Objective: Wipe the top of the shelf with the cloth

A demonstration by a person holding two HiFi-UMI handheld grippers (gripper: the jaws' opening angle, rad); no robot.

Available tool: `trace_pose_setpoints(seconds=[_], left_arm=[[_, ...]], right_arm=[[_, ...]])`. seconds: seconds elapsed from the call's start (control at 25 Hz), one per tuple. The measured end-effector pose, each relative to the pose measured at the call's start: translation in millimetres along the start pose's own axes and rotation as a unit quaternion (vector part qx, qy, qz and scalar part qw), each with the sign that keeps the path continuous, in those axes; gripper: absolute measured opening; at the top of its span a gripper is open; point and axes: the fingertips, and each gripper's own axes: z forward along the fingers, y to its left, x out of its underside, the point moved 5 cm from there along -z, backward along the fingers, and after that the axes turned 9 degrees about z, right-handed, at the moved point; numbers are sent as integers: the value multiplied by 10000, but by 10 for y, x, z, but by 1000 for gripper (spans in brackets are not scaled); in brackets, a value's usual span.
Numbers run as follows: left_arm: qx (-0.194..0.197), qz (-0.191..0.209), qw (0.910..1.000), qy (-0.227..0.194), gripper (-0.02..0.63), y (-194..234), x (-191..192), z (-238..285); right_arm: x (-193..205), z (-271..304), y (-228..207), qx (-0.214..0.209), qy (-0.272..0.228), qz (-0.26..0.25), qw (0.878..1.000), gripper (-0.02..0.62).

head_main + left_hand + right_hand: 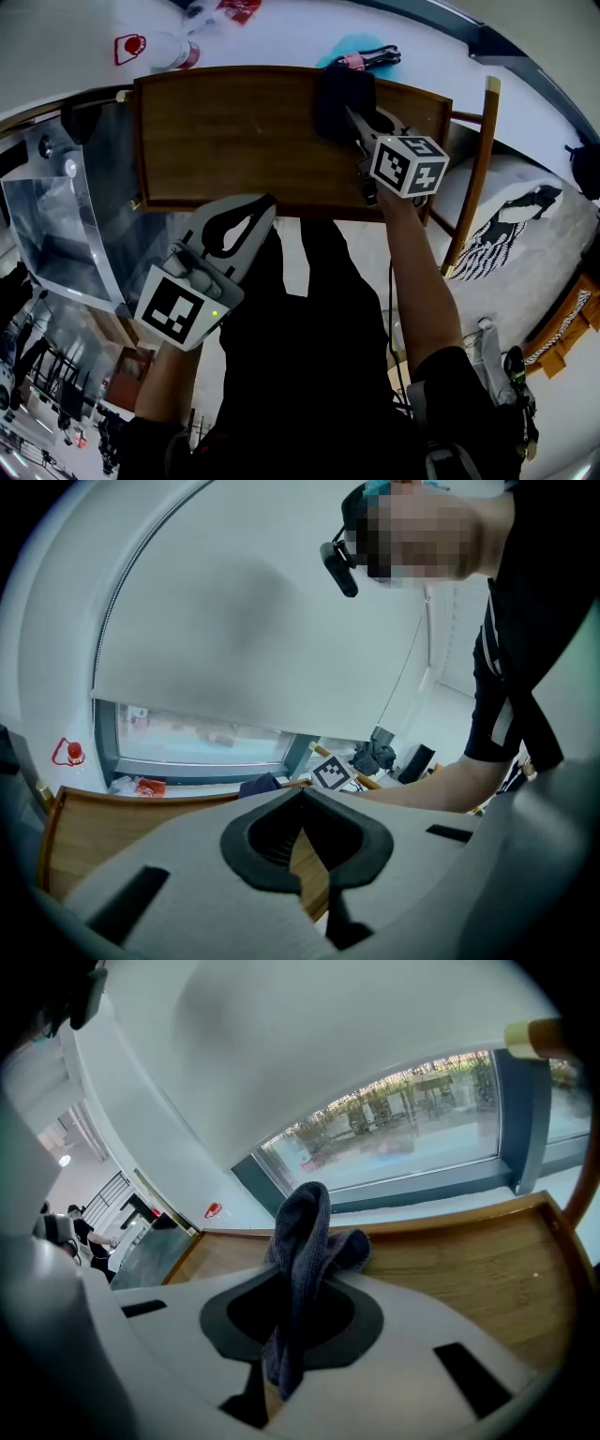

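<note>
The brown wooden shelf top (225, 131) fills the upper middle of the head view. A dark blue-grey cloth (343, 94) rests on its far right part, and my right gripper (350, 114) is shut on it, reaching in from the front edge. In the right gripper view the cloth (302, 1241) stands bunched between the jaws above the shelf top (469, 1260). My left gripper (264, 201) hovers at the shelf's front edge, shut with nothing in it. The left gripper view shows its jaws (302, 797) closed, the wood (89, 832) below and the cloth (260, 785) beyond.
A clear plastic panel (56, 216) stands left of the shelf. The white sill (66, 37) behind holds a bottle with a red label (161, 49), a red packet (239, 9) and a blue item (349, 47). A wooden post (475, 159) and patterned fabric (511, 230) are on the right.
</note>
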Motion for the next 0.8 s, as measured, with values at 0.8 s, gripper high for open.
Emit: trace_pose_setpoints(seconds=[0.8], left_arm=[[403,227,9988,134,21,-289,-164,419]], right_arm=[[-86,-517,-573,617,-251,114,9977,41]])
